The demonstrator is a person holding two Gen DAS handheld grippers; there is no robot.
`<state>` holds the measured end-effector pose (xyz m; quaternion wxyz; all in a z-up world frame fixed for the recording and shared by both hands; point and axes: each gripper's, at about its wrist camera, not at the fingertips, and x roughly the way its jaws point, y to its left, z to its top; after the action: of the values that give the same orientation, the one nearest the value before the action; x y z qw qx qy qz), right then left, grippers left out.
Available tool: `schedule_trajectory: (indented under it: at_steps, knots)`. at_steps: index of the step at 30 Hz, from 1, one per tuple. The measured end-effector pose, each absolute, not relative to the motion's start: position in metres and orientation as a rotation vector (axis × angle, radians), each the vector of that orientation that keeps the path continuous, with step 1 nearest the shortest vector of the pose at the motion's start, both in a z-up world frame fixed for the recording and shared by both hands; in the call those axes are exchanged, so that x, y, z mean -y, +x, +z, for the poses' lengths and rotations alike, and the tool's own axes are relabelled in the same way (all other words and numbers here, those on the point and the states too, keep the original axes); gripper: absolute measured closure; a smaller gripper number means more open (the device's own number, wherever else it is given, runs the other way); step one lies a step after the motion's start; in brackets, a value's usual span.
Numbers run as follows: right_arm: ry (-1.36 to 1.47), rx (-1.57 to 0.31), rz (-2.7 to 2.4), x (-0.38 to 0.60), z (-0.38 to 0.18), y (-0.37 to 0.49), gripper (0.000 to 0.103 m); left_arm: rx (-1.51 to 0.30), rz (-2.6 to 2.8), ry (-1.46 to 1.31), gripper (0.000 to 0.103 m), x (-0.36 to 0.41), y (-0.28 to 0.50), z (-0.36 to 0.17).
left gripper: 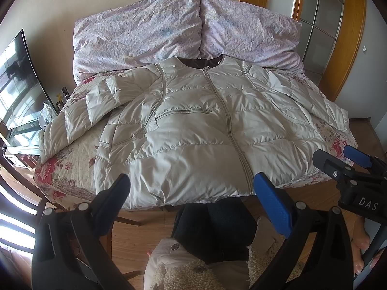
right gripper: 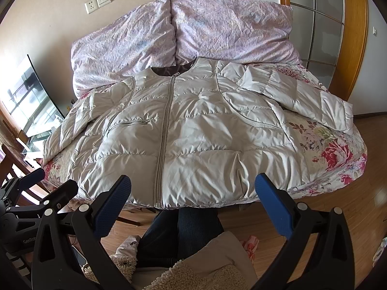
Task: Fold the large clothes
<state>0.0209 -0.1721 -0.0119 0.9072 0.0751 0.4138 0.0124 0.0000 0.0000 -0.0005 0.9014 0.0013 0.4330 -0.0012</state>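
Note:
A pale grey puffer jacket (left gripper: 193, 130) lies flat, front up and zipped, on a floral bedspread (left gripper: 72, 159); it also shows in the right wrist view (right gripper: 193, 140). Both sleeves spread outward, the left sleeve (left gripper: 77, 120) toward the bed's left edge, the right sleeve (right gripper: 302, 96) toward the right. My left gripper (left gripper: 191, 186) is open and empty, held above the jacket's hem. My right gripper (right gripper: 191, 188) is open and empty, also near the hem; it shows in the left wrist view (left gripper: 338, 162) at the right.
Two lilac pillows (left gripper: 183, 26) lean against the wall behind the jacket. A TV (left gripper: 17, 82) on a glass stand is at the left, a wooden chair (left gripper: 19, 193) beside it. Sliding doors (right gripper: 321, 24) at the right. The person's legs (right gripper: 183, 232) and wooden floor lie below.

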Motion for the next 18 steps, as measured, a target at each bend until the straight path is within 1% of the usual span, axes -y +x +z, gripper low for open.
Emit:
schedule_trajectory:
  at_steps: [18]
  knots:
    - [0.157,-0.856,0.025,0.1719,-0.0122,0.0221,0.001,-0.896,-0.003,0.004,0.002,0.0001,0.0000,-0.0005]
